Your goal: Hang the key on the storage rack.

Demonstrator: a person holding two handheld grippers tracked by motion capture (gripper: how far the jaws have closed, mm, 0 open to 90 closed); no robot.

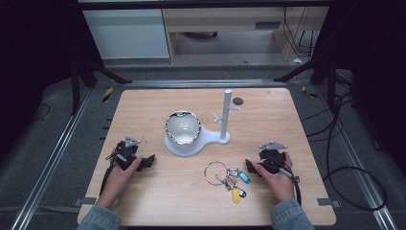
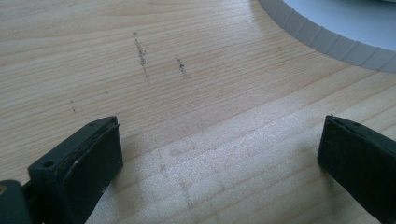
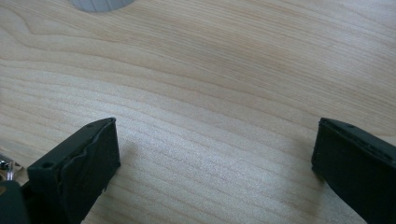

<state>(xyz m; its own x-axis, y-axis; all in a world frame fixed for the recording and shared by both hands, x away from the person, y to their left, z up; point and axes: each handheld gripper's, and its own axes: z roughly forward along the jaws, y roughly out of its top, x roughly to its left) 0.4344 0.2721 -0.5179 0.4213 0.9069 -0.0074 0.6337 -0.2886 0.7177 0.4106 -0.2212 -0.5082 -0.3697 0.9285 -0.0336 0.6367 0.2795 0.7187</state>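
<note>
On the pale wooden worktop (image 1: 143,201), high view: metal key ring with coloured tags (image 1: 229,178) near-centre, beside right claw (image 1: 253,167); light, floppy, slippery, best taken by the ring. Left claw (image 2: 219,154): released, empty. Right gripper view: claw released, empty.

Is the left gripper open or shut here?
Open. In its own view the left gripper has its two black jaws set wide apart, with bare wooden table between them and nothing held.

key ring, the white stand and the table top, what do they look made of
Key ring: shiny metal, by its silver glint; its tags look like coloured plastic. White stand: probably matte plastic, with a ribbed base edge. Table top: light wood or wood-look laminate, visible grain.
</note>
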